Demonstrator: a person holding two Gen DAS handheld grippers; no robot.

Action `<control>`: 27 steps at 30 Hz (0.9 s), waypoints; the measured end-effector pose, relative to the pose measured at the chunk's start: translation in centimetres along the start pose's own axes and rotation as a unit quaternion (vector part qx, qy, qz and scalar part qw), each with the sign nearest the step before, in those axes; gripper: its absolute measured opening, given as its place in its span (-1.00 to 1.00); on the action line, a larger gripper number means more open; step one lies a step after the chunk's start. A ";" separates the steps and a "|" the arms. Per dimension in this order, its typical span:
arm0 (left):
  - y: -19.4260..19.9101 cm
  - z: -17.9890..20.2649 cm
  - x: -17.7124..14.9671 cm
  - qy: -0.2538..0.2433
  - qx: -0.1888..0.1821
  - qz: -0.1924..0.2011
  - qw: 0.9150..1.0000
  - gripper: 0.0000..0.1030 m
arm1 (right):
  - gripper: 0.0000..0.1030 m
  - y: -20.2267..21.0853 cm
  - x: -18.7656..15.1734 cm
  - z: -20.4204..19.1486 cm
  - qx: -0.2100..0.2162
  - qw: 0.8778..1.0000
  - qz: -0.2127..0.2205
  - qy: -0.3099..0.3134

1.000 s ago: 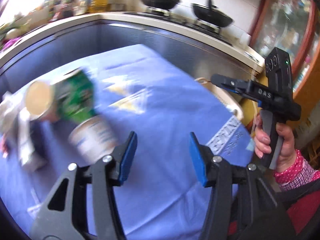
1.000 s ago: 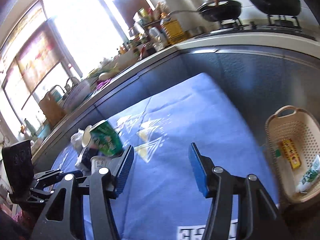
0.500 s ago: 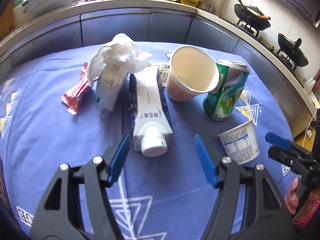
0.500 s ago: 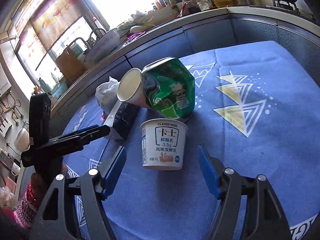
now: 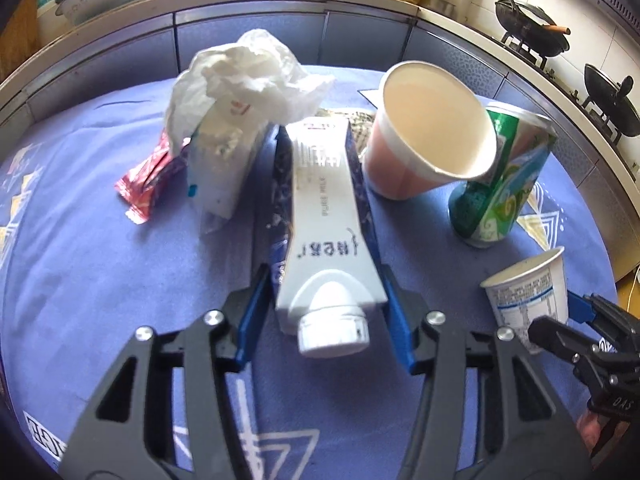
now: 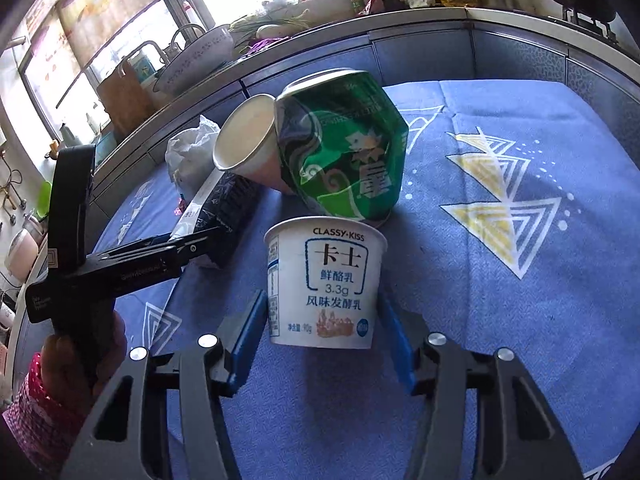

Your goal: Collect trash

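A flattened white and blue milk carton lies on the blue cloth, cap towards me. My left gripper is open with its jaws on either side of the cap end. A white yogurt cup stands upright. My right gripper is open with its jaws on either side of the cup's base. Behind stand a dented green can and a tilted paper cup. A crumpled white tissue and a red wrapper lie to the left. The yogurt cup also shows in the left wrist view.
The blue cloth covers the table. A blue-fronted kitchen counter curves behind it, with bottles, a bowl and two black woks on the stove at the right. The left gripper shows in the right wrist view.
Both grippers have moved forward. The left now straddles the carton's cap end and the right straddles the yogurt cup. Both stay open.
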State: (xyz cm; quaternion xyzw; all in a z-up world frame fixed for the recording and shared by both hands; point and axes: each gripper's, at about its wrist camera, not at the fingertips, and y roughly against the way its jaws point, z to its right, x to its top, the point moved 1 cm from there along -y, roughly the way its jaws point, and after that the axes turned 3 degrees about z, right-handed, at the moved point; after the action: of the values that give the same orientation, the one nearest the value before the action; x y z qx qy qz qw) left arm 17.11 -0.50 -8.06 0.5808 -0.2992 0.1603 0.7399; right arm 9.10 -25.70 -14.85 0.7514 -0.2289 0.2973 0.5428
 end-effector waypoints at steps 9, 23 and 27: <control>5.6 1.5 -5.3 -0.045 -0.057 0.019 0.997 -0.01 | 0.08 2.9 -1.9 0.3 0.031 0.999 0.014 -0.011; 7.6 7.7 -7.3 -0.086 -0.133 0.022 0.987 -0.03 | 0.08 6.9 -3.8 3.2 0.009 0.996 0.055 -0.063; 6.8 8.5 -7.5 -0.093 -0.123 0.016 0.988 -0.02 | 0.09 6.8 -4.5 3.6 -0.012 0.997 0.052 -0.058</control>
State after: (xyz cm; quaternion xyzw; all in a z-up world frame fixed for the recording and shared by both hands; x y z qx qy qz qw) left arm 5.17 -5.92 -6.39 0.4933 -0.3930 0.0792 0.7719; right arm 2.02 -31.15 -14.16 0.7477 -0.3018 0.2783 0.5219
